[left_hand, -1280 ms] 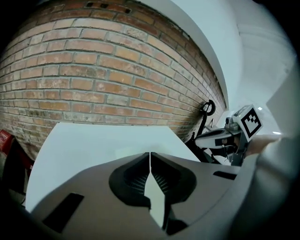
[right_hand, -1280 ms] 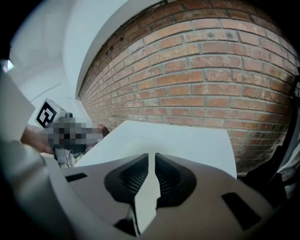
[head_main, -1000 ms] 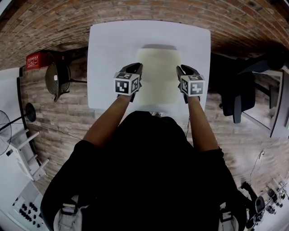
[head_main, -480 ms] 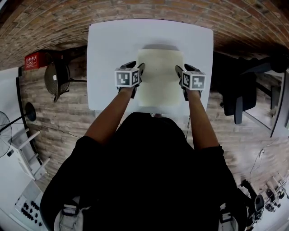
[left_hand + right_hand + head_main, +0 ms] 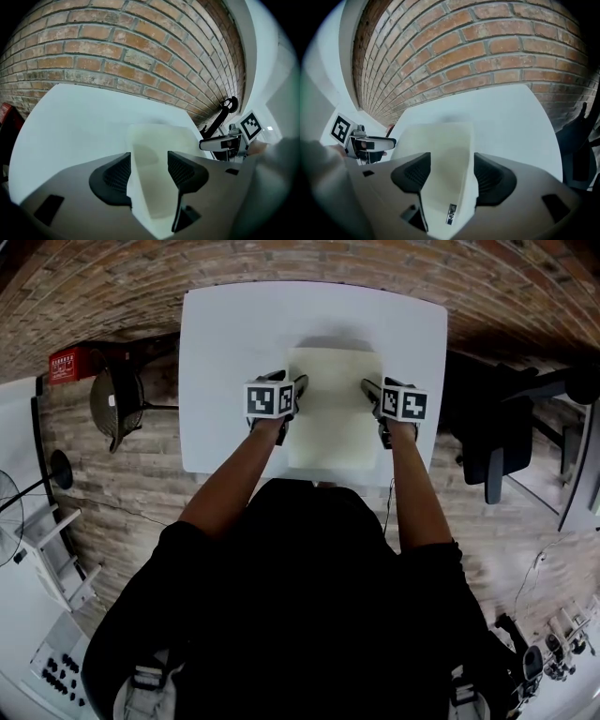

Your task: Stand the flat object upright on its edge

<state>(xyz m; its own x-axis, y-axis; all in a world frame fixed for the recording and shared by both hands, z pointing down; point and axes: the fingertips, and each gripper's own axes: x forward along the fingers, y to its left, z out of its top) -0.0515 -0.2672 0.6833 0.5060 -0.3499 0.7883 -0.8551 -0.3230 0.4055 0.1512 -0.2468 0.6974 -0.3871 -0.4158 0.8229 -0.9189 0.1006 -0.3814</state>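
Jaws of left gripper (image 5: pixel 298 388) and right gripper (image 5: pixel 367 390), just opened, straddle opposite edges of the pad (image 5: pixel 333 409): clamp both evenly, then tilt up.

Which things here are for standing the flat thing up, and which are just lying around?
For the job:
- cream flat board, lying on the white table
- left gripper and right gripper: their jaws have just been opening and stand open, with the board's side edges between them

Just lying about:
- fan
- red box
- black chair
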